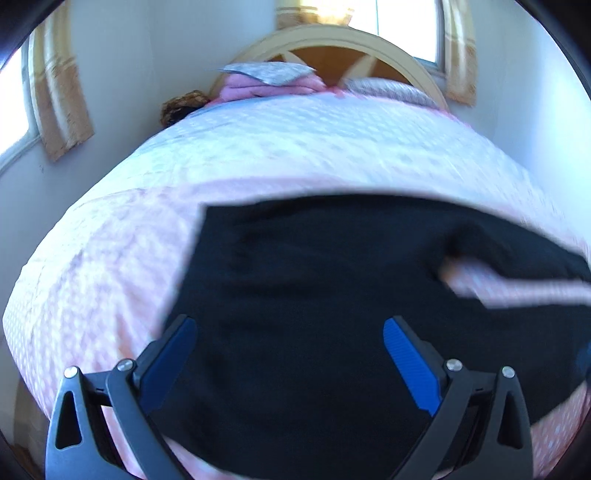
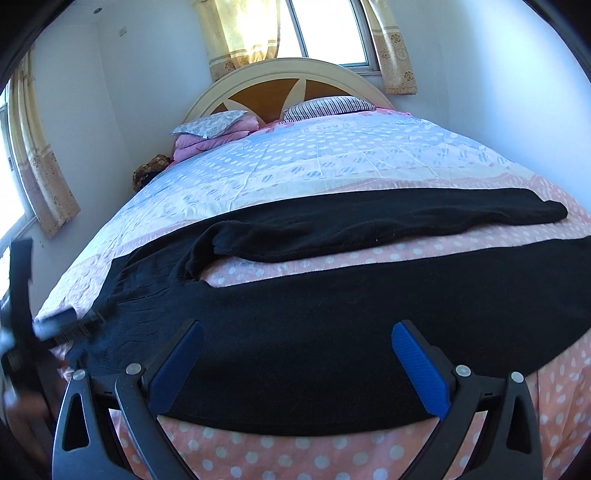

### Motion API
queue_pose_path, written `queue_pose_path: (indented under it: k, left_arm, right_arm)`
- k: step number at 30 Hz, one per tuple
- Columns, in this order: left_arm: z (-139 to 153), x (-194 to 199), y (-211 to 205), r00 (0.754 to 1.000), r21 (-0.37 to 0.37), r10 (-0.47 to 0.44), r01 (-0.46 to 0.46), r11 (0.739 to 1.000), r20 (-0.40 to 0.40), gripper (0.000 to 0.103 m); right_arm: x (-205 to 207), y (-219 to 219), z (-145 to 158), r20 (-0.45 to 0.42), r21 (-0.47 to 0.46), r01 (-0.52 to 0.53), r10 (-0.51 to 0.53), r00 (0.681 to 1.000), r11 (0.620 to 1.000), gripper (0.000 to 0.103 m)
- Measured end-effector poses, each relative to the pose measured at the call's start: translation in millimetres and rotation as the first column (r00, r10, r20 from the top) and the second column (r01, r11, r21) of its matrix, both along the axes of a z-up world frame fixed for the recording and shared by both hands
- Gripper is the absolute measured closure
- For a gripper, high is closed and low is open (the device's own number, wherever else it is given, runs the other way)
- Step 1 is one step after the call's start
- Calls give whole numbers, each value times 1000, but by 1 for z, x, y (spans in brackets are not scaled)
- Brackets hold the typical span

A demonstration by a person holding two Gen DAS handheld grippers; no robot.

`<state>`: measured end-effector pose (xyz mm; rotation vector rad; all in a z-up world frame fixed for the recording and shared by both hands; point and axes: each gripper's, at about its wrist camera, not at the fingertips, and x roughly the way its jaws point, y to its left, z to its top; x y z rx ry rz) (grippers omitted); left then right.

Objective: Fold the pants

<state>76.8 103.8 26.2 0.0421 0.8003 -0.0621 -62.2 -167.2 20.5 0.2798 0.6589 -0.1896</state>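
Observation:
Black pants lie spread flat across the near part of the bed, waist to the left, both legs running right with a strip of bedspread between them. In the left wrist view the pants fill the foreground, blurred. My left gripper is open and empty above the waist part. My right gripper is open and empty above the near leg. The left gripper also shows in the right wrist view at the far left, by the waist edge, blurred.
The bed has a pink and blue polka-dot bedspread. Pillows and a folded pink blanket lie by the wooden headboard. Curtained windows are behind and to the left. A brown object sits beside the bed.

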Motion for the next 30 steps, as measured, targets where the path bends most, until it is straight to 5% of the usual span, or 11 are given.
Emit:
queue_pose_path:
  k: [4,11,17,22,30]
  left_arm:
    - [15,58,61,999,-105,40,-37,994,27,12]
    - [-39,153,86,977,-206,-15,-30,978,-214,39]
    - [-57,169,68,970,-177,-44,1,984,-240,39]
    - [-59,174,62,972,-196,-48,2,981,-230,64]
    - [-58,180,56,975,-126,-57,30,992,-217,67]
  right_arm:
    - [8,-1,-3,-16,11,-15,15,1000,1000,1]
    - [25,2,-1,-38,11,-66,67,997,998,1]
    - [47,-6,8,-74,14,-130,131,989,991,1]
    - [87,-33,19,-105,26,-205,206,973,979,2]
    - [221,-84,6,-253,-149,-354,310,916,923,3]
